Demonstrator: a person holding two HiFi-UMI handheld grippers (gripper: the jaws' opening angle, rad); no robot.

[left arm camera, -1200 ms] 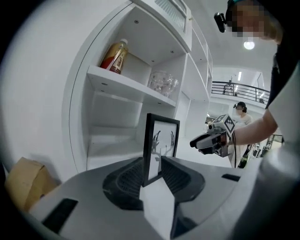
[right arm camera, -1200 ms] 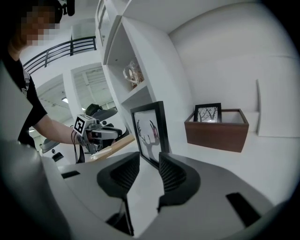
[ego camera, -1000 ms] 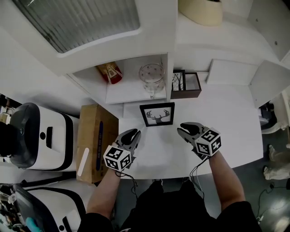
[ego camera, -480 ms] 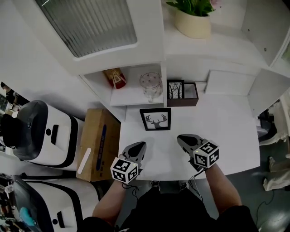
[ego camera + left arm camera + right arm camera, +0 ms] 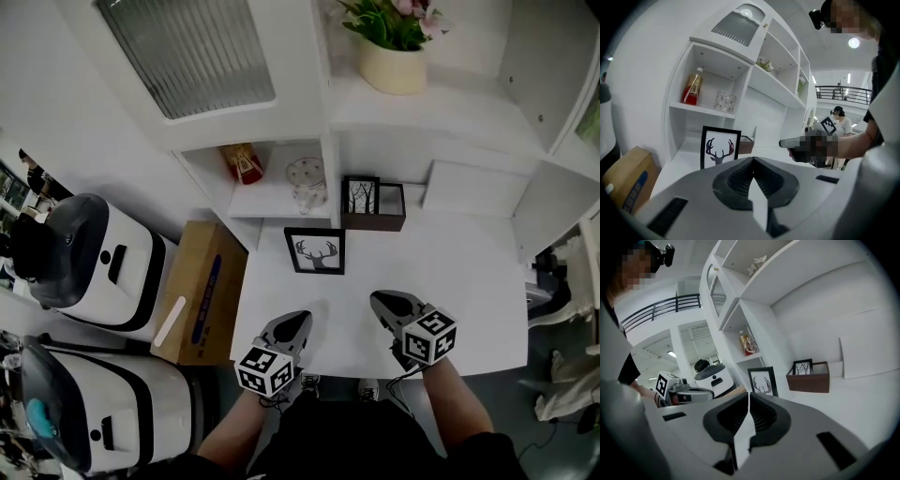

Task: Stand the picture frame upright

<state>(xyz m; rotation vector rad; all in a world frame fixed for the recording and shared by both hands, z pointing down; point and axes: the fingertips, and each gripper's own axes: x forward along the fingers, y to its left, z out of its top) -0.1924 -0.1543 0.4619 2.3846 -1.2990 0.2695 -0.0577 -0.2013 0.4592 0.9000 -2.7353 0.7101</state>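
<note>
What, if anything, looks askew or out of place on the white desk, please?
Nothing stands out: the black-framed deer picture stands upright on the white desk, and the brown wooden box behind it sits squarely at the back.

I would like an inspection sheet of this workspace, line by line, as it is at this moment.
Surface: white table, no spills seen.
Job's things: deer picture frame stands upright, touched by neither gripper.
Clutter: brown box holding a tree picture; glass jar and red bottle in the shelf.
Grippers: left gripper shut, empty; right gripper shut, jaws have just been closing, nothing between them.
Cables: thin lead under the right gripper.
Surroundings: cardboard box, white machines, potted plant.
</note>
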